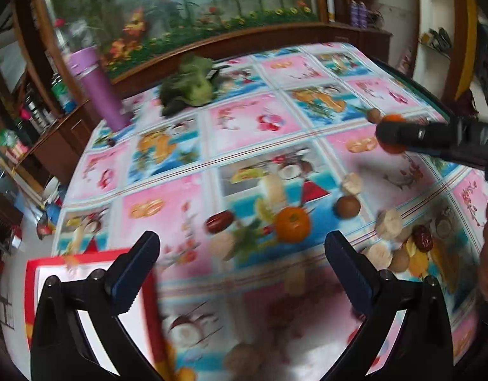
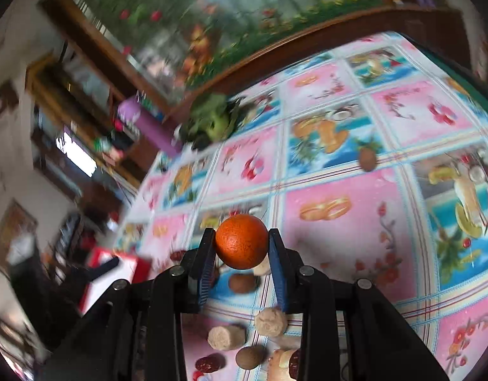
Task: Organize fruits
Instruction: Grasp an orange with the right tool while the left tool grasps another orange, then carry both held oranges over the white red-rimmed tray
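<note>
An orange (image 2: 241, 242) is clamped between the right tool (image 2: 240, 265) fingers, lifted above the worktop (image 2: 339, 222). The left tool (image 1: 240, 273) is held apart, empty, near the red-rimmed tray (image 1: 32, 282). Step judged: transport. Next, carrying to the tray is likely called for; a second orange (image 1: 292, 224) is left among scattered fruits.

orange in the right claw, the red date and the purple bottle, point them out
orange (image 2: 240, 241), right wrist view, middle of its peel
red date (image 1: 220, 221), left wrist view, middle of its skin
purple bottle (image 1: 97, 87), left wrist view, middle of its body
</note>
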A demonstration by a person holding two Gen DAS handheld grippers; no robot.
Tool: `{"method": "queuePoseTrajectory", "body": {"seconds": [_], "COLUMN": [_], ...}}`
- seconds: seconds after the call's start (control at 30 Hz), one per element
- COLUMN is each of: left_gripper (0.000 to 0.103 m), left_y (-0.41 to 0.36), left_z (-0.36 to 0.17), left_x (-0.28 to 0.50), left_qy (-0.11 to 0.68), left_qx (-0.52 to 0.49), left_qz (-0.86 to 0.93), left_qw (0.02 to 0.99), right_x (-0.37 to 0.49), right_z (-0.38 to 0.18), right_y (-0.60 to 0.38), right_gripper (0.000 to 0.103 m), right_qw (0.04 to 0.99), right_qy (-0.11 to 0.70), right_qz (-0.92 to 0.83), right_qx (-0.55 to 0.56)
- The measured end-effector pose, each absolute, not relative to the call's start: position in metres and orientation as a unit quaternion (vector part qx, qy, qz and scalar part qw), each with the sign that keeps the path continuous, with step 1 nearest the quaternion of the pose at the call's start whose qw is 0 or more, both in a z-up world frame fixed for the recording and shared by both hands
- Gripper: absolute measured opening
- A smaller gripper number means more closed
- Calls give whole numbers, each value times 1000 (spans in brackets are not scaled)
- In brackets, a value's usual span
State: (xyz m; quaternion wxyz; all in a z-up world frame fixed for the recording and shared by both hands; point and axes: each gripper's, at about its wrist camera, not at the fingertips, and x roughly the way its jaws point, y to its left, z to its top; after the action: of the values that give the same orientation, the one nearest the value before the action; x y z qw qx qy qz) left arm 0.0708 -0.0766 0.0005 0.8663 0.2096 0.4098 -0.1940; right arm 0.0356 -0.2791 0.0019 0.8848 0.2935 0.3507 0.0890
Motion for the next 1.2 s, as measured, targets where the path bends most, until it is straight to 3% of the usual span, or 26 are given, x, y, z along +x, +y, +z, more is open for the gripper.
{"method": "queuePoseTrajectory", "body": {"seconds": [0.17, 0.47, 0.8, 1.2], "left_gripper": [86, 35, 34, 34], "left_y": [-100, -101, -72, 45], "left_z": [-10, -35, -3, 45], "left_x": [77, 93, 75, -6], "left_qy": [417, 461, 417, 336], "left_qx": [216, 174, 127, 74], "left_qz": [-230, -269, -253, -98], "left_qw": [853, 828, 864, 934], "right_x": [34, 36, 37, 19], "right_z": [4, 1, 2, 15], "right_y": [-288, -285, -266, -189], "right_gripper": [32, 32, 32, 32], "right_qw": [880, 877, 891, 921], "right_qy": [338, 345, 345, 325], "right_qz": [87, 100, 105, 130], "right_qx": [322, 320, 275, 167]}}
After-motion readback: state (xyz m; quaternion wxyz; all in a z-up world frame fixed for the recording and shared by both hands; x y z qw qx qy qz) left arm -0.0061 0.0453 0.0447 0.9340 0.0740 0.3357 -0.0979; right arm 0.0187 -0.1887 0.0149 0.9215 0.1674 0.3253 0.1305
